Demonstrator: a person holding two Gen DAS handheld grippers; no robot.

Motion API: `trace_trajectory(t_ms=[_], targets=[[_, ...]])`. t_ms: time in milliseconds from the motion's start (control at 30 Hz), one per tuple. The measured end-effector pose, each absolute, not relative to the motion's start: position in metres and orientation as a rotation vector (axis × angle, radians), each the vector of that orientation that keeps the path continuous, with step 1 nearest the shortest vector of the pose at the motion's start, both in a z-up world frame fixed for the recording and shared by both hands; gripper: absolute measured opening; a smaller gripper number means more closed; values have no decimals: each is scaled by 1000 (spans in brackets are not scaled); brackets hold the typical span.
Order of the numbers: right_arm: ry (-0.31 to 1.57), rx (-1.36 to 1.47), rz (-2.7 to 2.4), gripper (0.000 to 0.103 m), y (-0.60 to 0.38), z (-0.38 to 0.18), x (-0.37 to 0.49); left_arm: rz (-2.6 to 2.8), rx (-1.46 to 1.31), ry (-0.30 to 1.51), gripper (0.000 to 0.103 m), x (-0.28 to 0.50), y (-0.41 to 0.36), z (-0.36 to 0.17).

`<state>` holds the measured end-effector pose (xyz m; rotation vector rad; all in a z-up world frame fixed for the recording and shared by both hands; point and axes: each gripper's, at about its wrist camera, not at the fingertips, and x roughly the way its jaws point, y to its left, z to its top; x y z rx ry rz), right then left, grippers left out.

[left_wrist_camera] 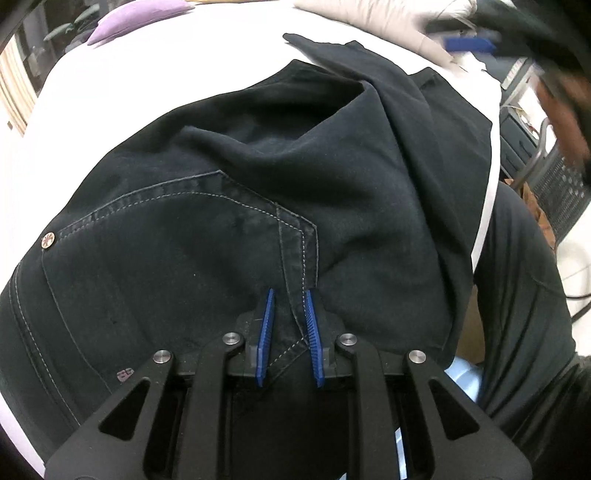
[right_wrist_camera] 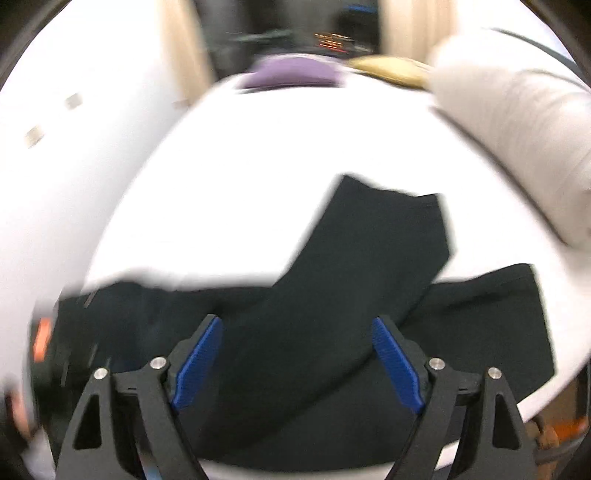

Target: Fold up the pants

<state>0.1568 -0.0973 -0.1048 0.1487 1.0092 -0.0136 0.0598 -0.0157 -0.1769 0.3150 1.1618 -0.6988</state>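
Note:
Dark navy pants (left_wrist_camera: 258, 184) lie rumpled on a white surface (left_wrist_camera: 110, 92), waist end near me, with a stitched pocket and a rivet (left_wrist_camera: 48, 240). My left gripper (left_wrist_camera: 290, 295) is shut on the pants, its blue pads (left_wrist_camera: 266, 325) pinching a stitched seam fold at the waist. In the right wrist view the pants (right_wrist_camera: 351, 277) lie with one leg crossed over the other, leg ends far. My right gripper (right_wrist_camera: 295, 325) is open and empty, held just above the pants; this view is motion-blurred.
A purple cushion (left_wrist_camera: 140, 16) and a beige padded item (left_wrist_camera: 369, 22) lie at the far edge of the white surface; both also show in the right wrist view, the cushion (right_wrist_camera: 291, 74) and the beige item (right_wrist_camera: 517, 140). A person's dark-clothed leg (left_wrist_camera: 524, 295) stands at the right.

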Motion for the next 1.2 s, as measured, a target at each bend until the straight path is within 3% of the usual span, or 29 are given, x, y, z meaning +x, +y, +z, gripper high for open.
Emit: trace_trajectory(t_ms=[233,500,567,667,700,733,1000,1200], targets=[[1126,30,-200,84,-99,-140,294,-675,304,1161,17,54,-9,-179],[1312,-24,-355,82,-106,-200,339,-683,284,1158,17,56,0,-178],[1283,101,-332,72,-119,-204,331,-681,280,1156,17,55,2,-177],[1257,246,-236,38,-131,-204,324,-679,278,1155,17,54,3,-177],[1244,253,-214,8,-133,-200,322,-677,278,1156,17,54,3,-177],[1230,273,-196,3,-136,-196,318,-675,279,1157,17,54,3,-177],[868,501,-239,2,-222,-107,195,-656,268,1170,17,57,0,-175],[738,807,-475,2,-323,-138,50,-630,261,1183,17,60,-4,-173]])
